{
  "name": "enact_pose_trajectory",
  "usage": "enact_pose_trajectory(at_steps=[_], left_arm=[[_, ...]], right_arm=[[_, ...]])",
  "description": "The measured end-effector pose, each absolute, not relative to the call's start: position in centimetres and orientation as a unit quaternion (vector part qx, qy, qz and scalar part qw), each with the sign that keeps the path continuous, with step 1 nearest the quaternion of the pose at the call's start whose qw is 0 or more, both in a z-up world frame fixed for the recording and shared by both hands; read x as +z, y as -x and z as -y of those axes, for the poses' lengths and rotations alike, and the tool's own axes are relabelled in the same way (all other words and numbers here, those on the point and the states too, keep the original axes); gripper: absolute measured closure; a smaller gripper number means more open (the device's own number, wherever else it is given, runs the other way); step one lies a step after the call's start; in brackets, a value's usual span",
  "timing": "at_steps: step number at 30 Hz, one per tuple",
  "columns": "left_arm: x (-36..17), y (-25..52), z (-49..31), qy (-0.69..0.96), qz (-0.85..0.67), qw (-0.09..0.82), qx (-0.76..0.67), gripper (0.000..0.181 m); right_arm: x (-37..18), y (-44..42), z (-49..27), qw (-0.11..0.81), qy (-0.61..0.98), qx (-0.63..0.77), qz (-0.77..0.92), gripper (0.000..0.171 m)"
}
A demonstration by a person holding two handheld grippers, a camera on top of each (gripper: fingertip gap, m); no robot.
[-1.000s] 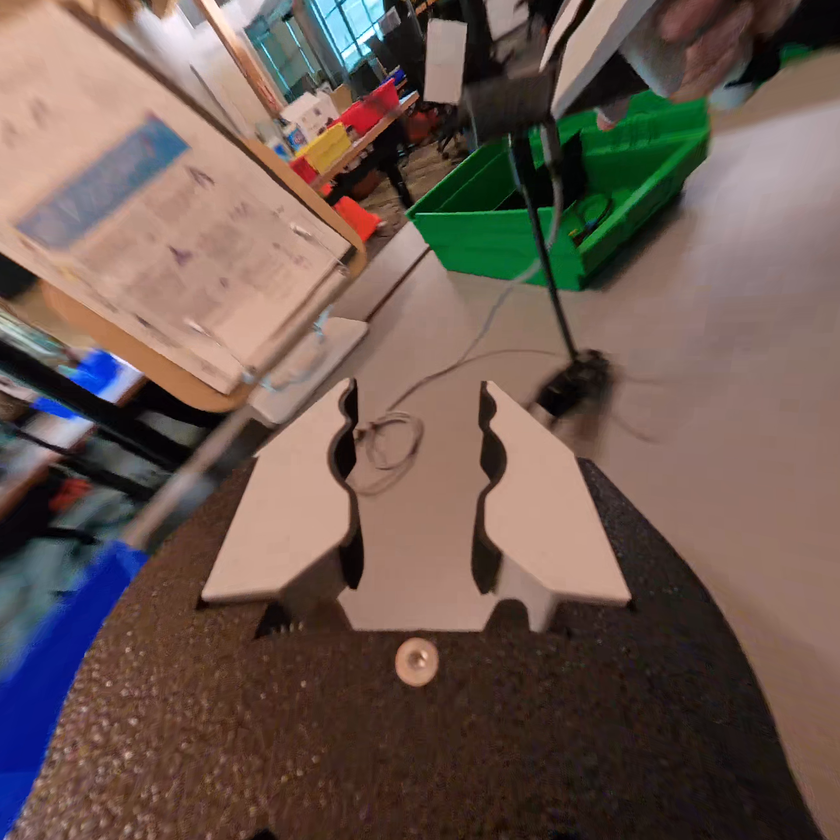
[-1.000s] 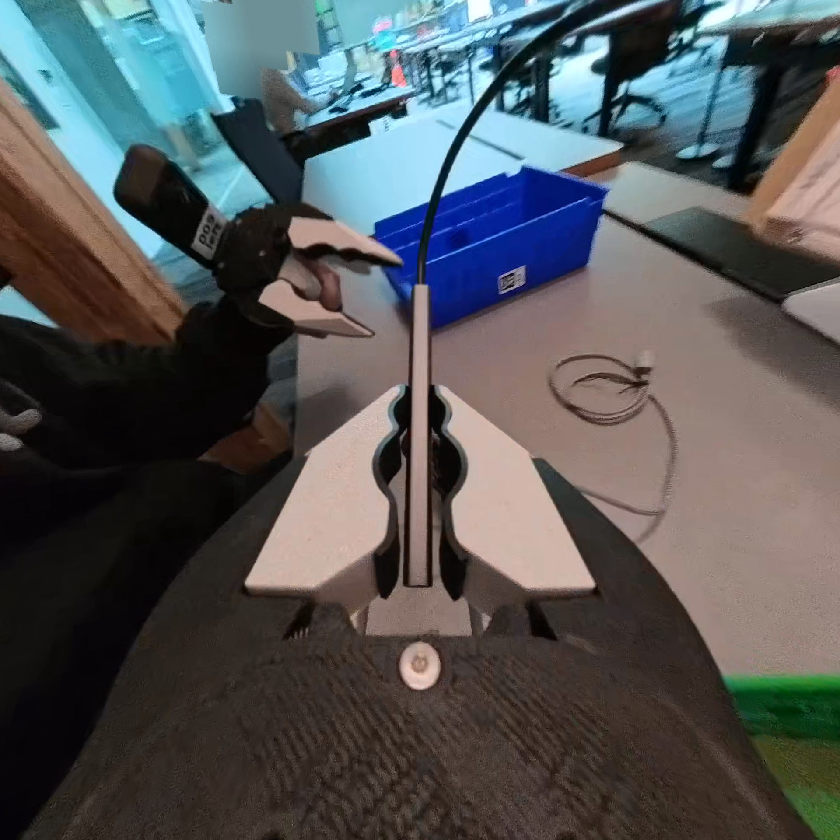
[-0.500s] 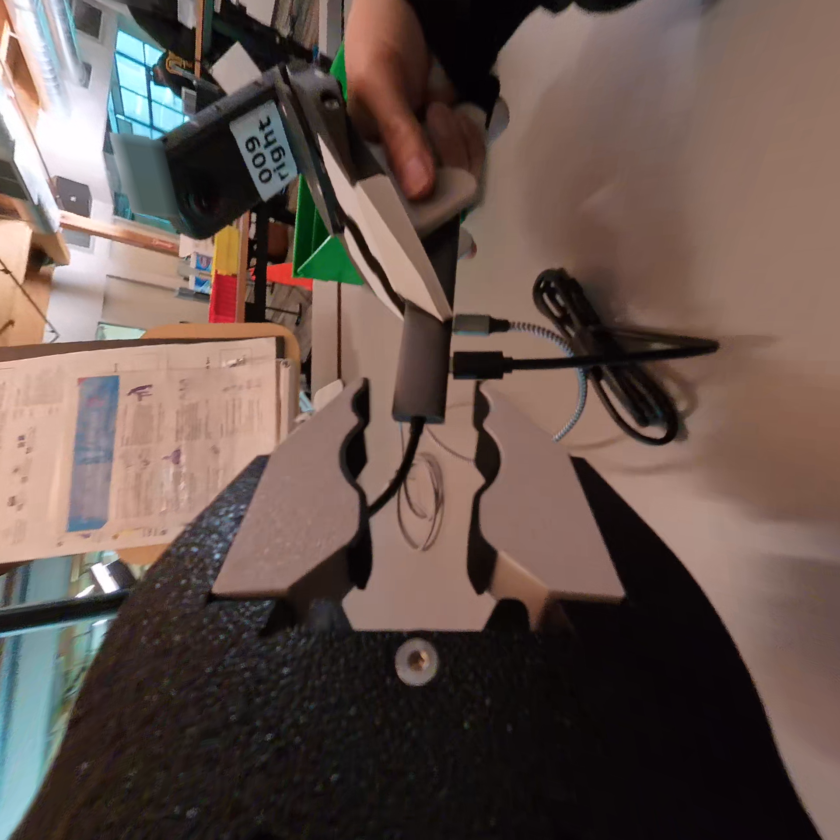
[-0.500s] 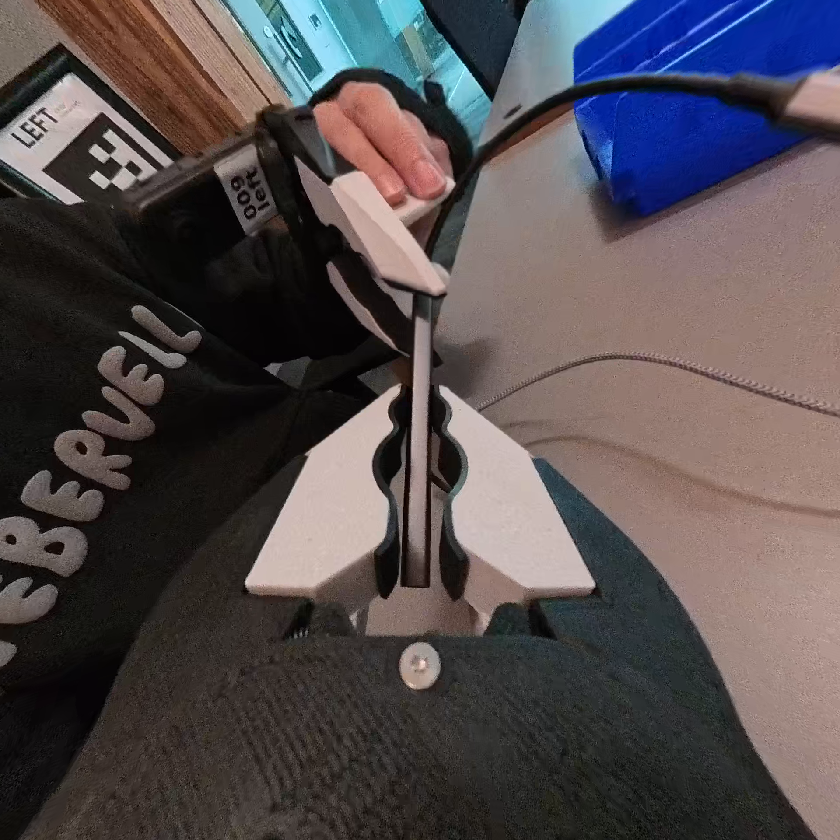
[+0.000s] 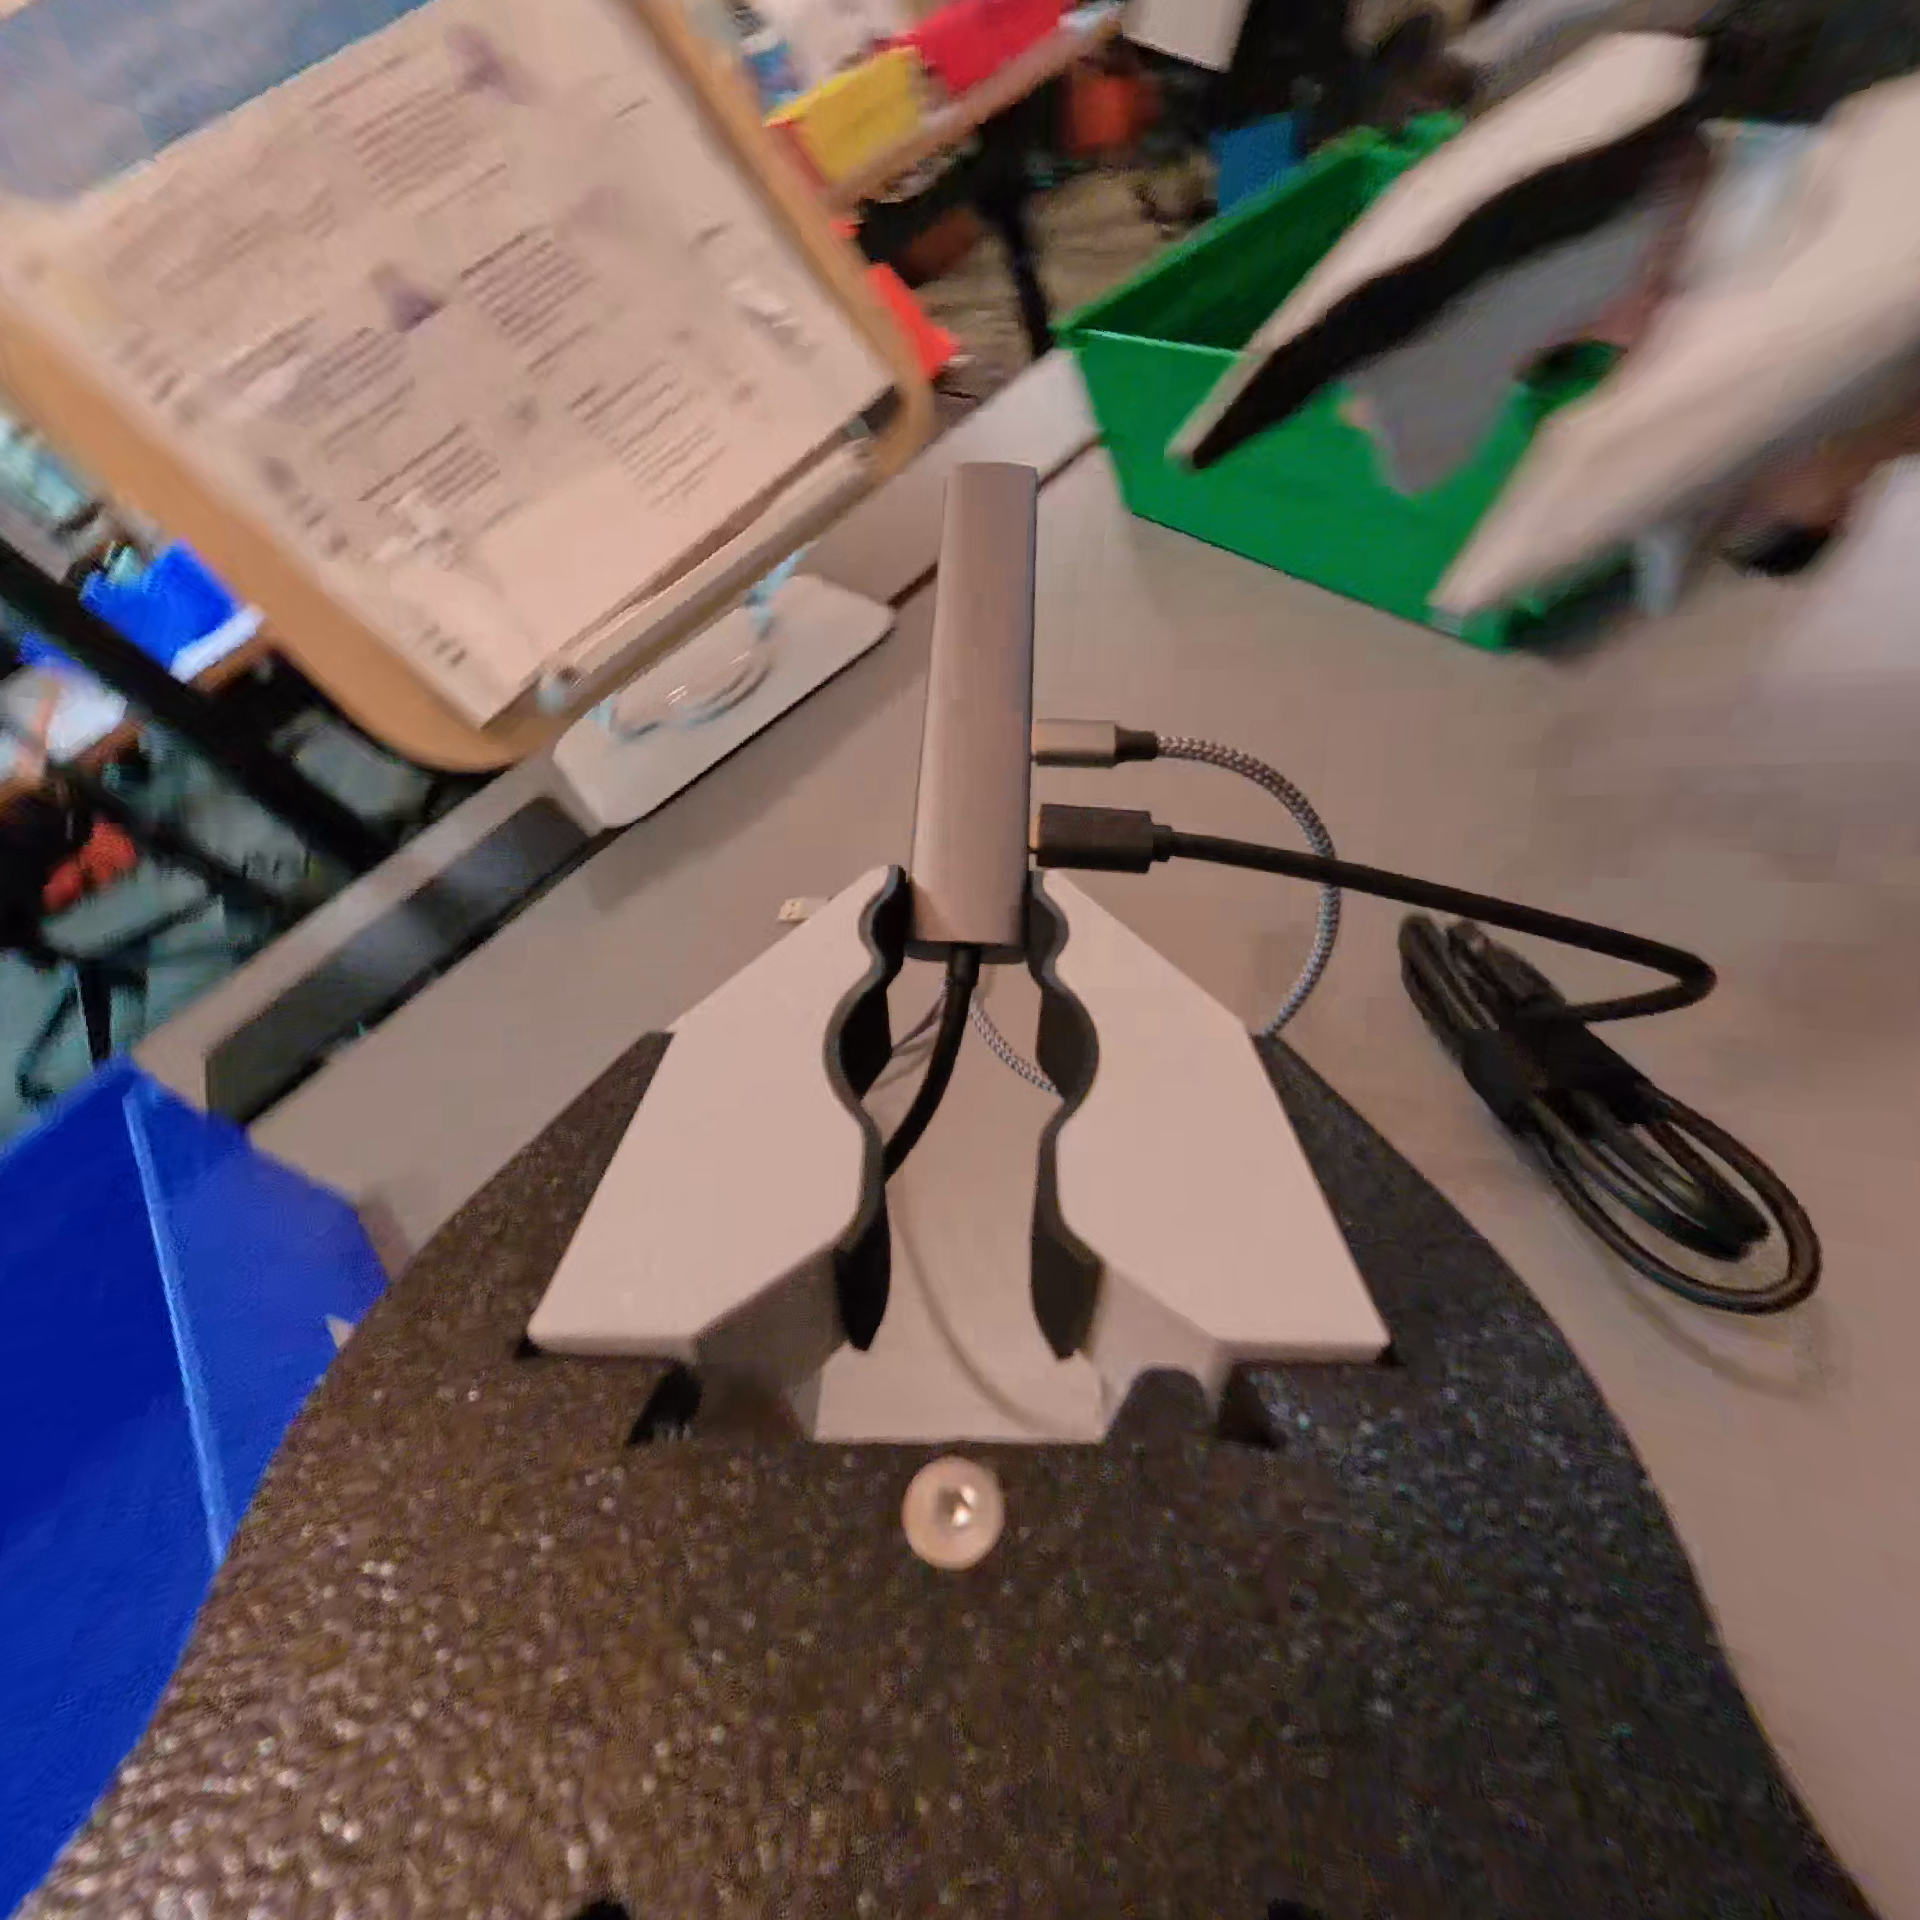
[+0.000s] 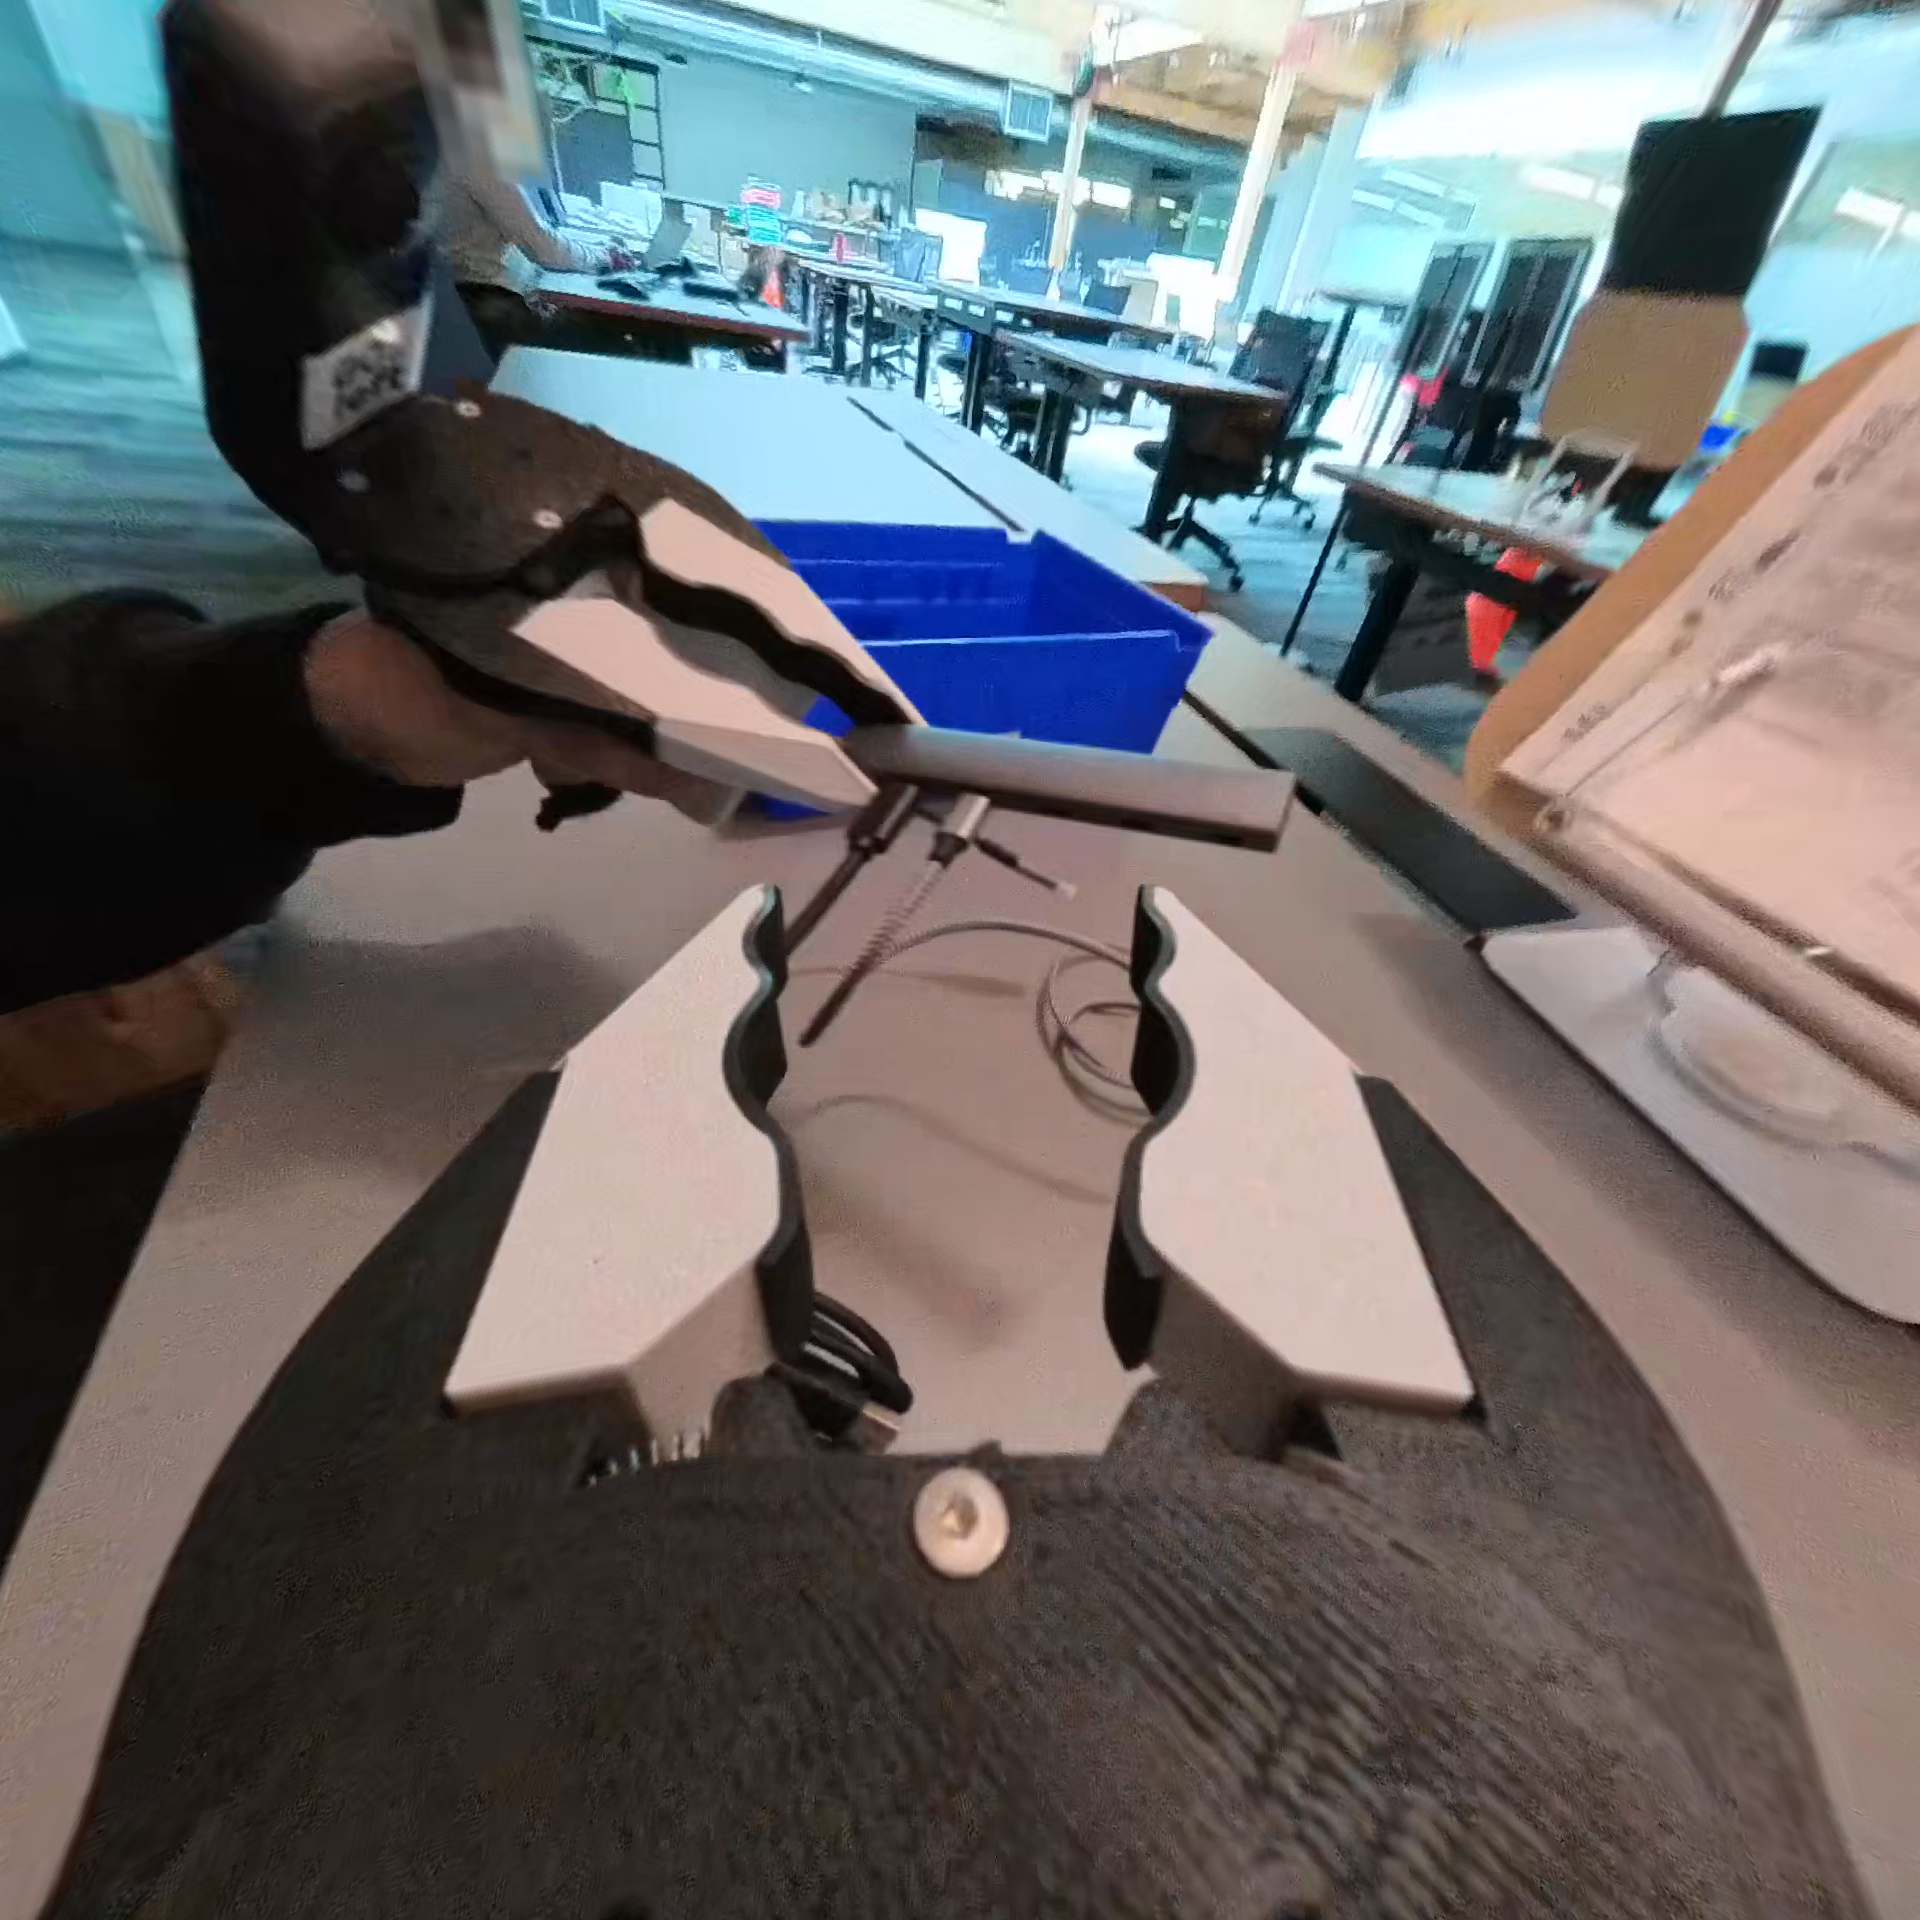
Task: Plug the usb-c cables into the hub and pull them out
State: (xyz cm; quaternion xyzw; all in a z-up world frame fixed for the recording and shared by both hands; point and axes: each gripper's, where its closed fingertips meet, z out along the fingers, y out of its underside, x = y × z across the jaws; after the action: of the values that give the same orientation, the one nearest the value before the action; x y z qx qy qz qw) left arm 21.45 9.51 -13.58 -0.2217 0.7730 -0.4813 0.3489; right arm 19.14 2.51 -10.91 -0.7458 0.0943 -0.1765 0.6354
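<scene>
We held the grey hub (image 5: 975,717) by its near end between the tips of our left tool (image 5: 964,904), its length pointing straight ahead of the tool above the counter (image 5: 1558,790). A braided cable (image 5: 1236,764) and a black cable (image 5: 1351,878) sat plugged into its right side, the black one coiled on the counter right of the tool. Our right tool (image 6: 954,914) stood wide open and empty, just short of the hub, with a blue bin (image 6: 997,644) beyond it.
</scene>
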Motion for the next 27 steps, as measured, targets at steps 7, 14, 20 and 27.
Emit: enact_pose_trajectory(at_steps=[7,14,20,27], left_arm=[[-15.7,-24.2,-11.1,0.372,-0.705,0.344,-0.495,0.161],[-16.4,-23.8,-12.1,0.384,-0.696,0.318,-0.517,0.161],[-17.2,-23.7,-12.2,0.394,-0.700,0.270,-0.531,0.161],[-17.4,-23.4,-12.5,0.399,-0.701,0.259,-0.531,0.161]], right_arm=[[-11.7,-19.3,-6.9,0.625,0.721,-0.283,-0.098,0.135],[-15.1,-20.9,-9.9,0.590,0.743,-0.303,-0.088,0.140],[-15.9,-21.6,-10.8,0.596,0.732,-0.316,-0.098,0.154],[-16.6,-21.8,-10.8,0.579,0.740,-0.325,-0.107,0.151]])
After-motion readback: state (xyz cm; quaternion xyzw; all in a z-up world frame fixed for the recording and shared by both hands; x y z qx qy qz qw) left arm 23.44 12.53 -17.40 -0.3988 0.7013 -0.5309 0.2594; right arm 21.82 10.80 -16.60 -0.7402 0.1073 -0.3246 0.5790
